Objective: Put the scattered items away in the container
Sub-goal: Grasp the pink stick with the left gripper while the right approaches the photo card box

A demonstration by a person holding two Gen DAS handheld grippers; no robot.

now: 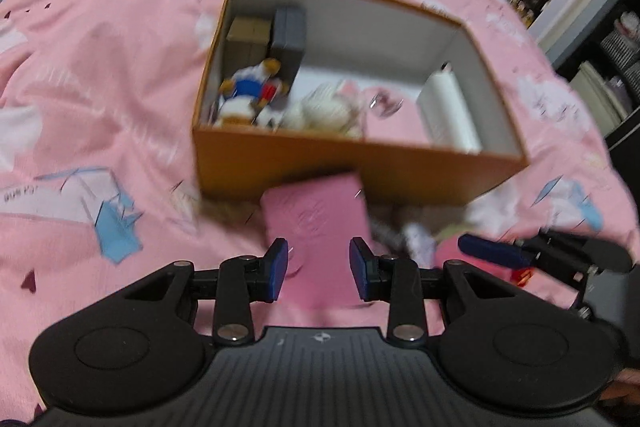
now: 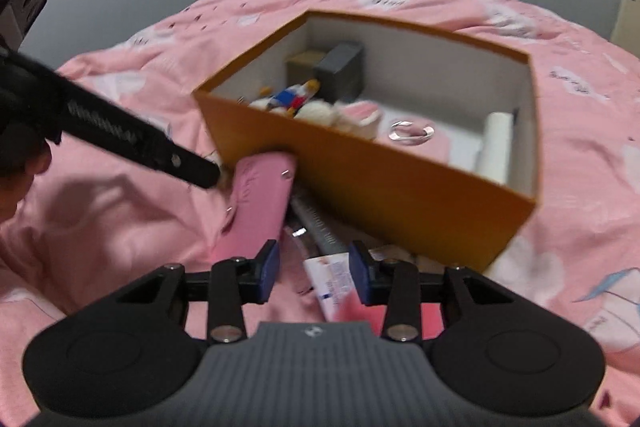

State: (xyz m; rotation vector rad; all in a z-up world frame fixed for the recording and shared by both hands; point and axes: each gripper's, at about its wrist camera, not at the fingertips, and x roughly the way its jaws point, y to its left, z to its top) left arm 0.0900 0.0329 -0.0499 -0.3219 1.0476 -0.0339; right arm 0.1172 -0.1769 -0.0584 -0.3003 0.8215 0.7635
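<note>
While hovering low over the pink bed (image 1: 100,75), left gripper (image 1: 319,263) spread partway, fingers empty, above pink wallet (image 1: 316,207) leaning against orange box (image 1: 360,167). Could slip off its flat, smooth face, or shove it under the wall. Further right, a pile of tubes (image 2: 328,279) just beside the box; right gripper (image 2: 314,269) parted around one, not yet pinching. Might snag a neighbour or collide with the other arm, so near.
</note>
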